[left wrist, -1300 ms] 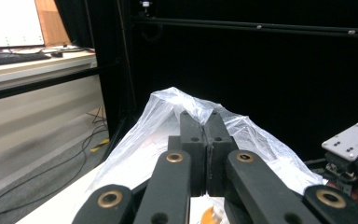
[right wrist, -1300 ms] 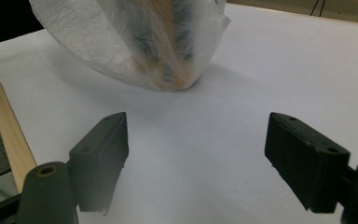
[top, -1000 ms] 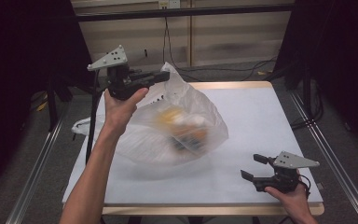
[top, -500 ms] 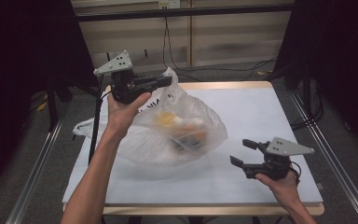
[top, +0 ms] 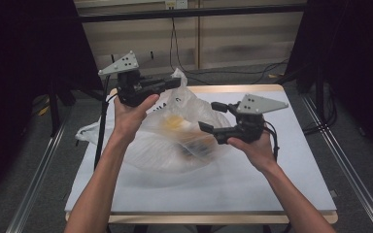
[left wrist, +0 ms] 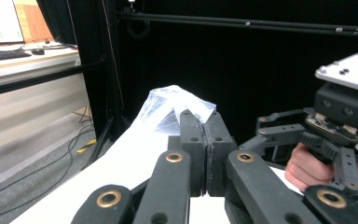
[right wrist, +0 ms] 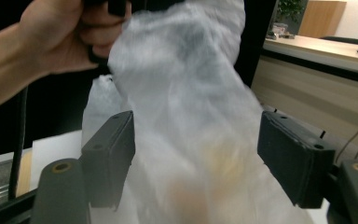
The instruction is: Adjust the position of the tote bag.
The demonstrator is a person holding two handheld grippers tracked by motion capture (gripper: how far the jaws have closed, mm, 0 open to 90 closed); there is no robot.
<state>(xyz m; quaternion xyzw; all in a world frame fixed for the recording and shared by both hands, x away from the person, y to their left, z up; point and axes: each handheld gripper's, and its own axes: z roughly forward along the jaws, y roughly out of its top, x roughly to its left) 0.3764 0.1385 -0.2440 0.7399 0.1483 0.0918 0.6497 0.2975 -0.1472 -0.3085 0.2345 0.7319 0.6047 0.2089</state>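
The clear plastic bag [top: 175, 141] rests on the white tabletop [top: 281, 179], its top corner pinched in the clenched left claw [top: 175, 83] and held up. The right claw [top: 208, 116], just beside the bag's right flank, has its jaws apart and has just been closing them; the bag's film lies between them, unpressed.

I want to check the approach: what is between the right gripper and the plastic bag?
Nothing: in the right gripper view, the open right gripper faces the plastic bag directly, with only air between them. The left gripper pinches the bag's top.
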